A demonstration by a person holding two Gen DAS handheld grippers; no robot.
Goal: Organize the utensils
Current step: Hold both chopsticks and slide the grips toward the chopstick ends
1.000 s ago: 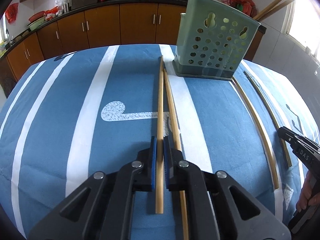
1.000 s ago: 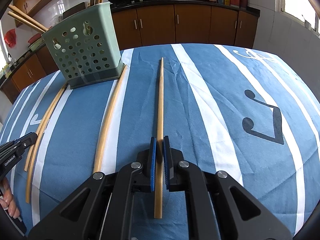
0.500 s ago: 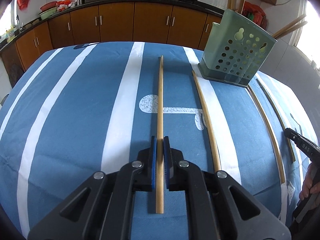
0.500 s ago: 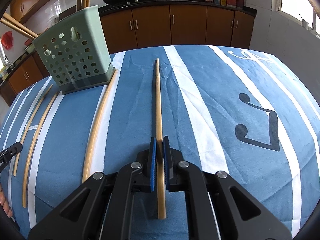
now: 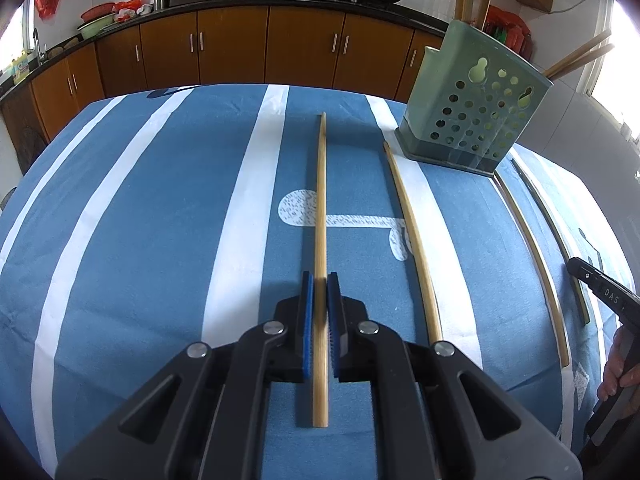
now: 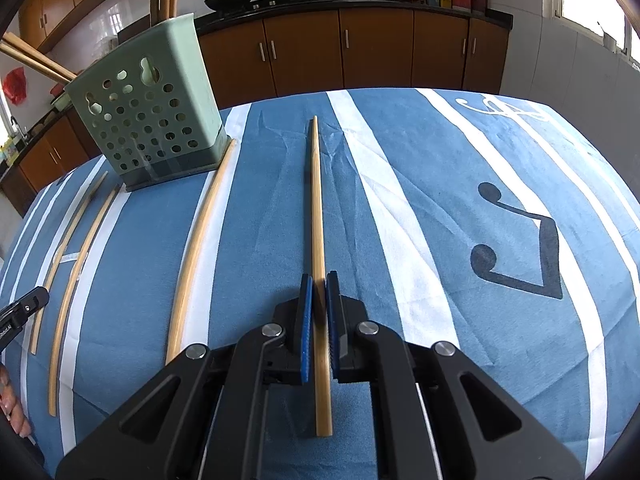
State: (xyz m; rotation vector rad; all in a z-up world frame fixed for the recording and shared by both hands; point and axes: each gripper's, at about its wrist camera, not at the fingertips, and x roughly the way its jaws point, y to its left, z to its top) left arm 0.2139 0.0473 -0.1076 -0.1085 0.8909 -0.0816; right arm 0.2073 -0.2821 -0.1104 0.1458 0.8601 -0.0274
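My left gripper [image 5: 319,280] is shut on a bamboo chopstick [image 5: 321,200] that points straight ahead over the blue striped cloth. My right gripper [image 6: 319,280] is shut on a second chopstick [image 6: 316,200] in the same way. A pale green perforated utensil holder [image 5: 476,120] [image 6: 152,120] stands at the back of the table between the two, with chopsticks sticking out of its top. One loose chopstick [image 5: 412,240] lies just right of the left gripper's stick. Another loose chopstick [image 6: 200,240] lies left of the right gripper's stick.
Two more thin sticks [image 6: 72,280] lie on the cloth at the left of the right wrist view. Two sticks [image 5: 532,248] also show at the right of the left wrist view. The right gripper's tip [image 5: 600,292] and a hand [image 5: 620,364] are at the far right. Wooden kitchen cabinets [image 5: 304,48] run behind the table.
The left gripper has carried its chopstick leftward, away from the loose chopstick it lay beside and from the holder. The right gripper has hardly moved and keeps its grip.
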